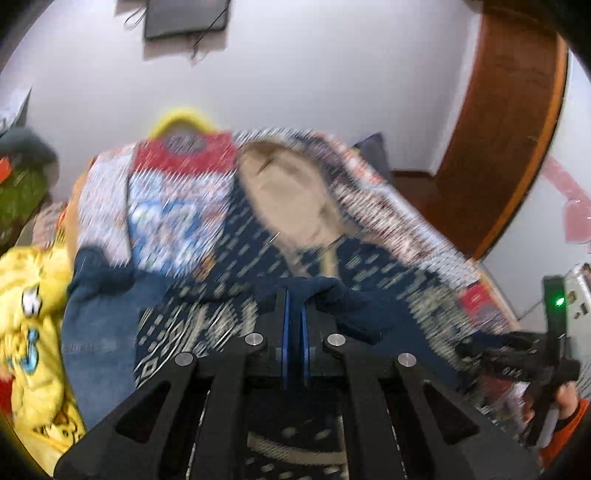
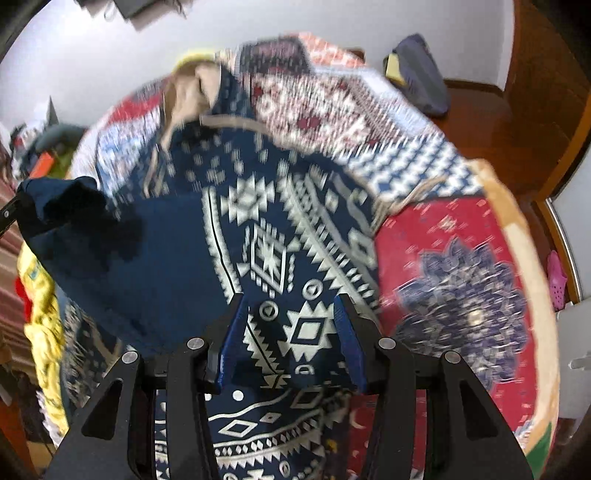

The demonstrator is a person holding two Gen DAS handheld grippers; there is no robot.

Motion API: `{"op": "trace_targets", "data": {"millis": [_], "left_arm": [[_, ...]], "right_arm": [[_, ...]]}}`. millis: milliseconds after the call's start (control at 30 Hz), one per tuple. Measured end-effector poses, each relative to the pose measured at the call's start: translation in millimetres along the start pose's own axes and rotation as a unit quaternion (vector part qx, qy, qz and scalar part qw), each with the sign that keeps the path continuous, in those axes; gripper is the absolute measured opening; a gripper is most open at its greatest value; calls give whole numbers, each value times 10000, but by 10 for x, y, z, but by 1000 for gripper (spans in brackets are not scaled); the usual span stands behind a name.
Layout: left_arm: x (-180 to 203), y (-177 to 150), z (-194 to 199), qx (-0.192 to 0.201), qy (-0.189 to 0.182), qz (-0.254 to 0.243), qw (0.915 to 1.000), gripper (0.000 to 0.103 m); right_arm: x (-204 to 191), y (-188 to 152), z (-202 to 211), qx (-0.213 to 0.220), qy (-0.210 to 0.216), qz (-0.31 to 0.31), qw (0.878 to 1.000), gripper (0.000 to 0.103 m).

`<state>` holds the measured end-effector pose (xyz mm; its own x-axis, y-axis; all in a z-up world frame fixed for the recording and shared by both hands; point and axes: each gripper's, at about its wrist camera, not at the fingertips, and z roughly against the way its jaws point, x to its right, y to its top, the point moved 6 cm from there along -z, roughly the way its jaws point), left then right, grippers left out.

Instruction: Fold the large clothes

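Hoodie (image 2: 266,236) spread on bed (image 2: 461,258), hood (image 1: 295,192) at far end. Left gripper (image 1: 293,310) pinched on navy sleeve fabric, lifted. Right gripper (image 2: 291,325) wide, empty, hovering over hoodie's patterned body. Carry sleeve across hoodie flat, keep tension, avoid dragging body.

2 grippers show: the left gripper (image 1: 293,306) and the right gripper (image 2: 293,325). 1 navy patterned hoodie (image 2: 266,229) lies on 1 patchwork bedspread (image 2: 443,266). Beside it sits 1 yellow cartoon garment (image 1: 29,314). 1 dark screen (image 1: 184,16) hangs on the wall; 1 pink shoe (image 2: 556,280) sits on the floor.
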<state>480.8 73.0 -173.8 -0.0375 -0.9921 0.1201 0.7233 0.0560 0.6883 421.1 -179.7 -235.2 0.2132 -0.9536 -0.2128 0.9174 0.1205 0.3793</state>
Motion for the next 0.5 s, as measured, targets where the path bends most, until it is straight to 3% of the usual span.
{"op": "trace_targets", "data": {"millis": [100,200,300,400,467,500], "left_arm": [[-289,-289,-211,-317,292,7,9991,4],[-519,-585,-442,-636,802,-292,9943,4],[-691,-809,-598,-922,832,-264,9919,9],[-803,-920,-586,-825,775,-72,9935,24],[-906,-942,-565,-779,809,147,9936,43],[-961,-961,-557,-781,766,296,9936,45]], "right_arm": [[14,-43,2,134,-36,-5,9999,45],[54,-48,29,138,94,-191,9997,45],[71,-52,47,118,168,-261,9994,45],[67,-58,36,119,106,-161,9997,45],[29,-69,17,139,-16,-26,9999,45],[13,-63,4,148,-73,30,9999,45]]}}
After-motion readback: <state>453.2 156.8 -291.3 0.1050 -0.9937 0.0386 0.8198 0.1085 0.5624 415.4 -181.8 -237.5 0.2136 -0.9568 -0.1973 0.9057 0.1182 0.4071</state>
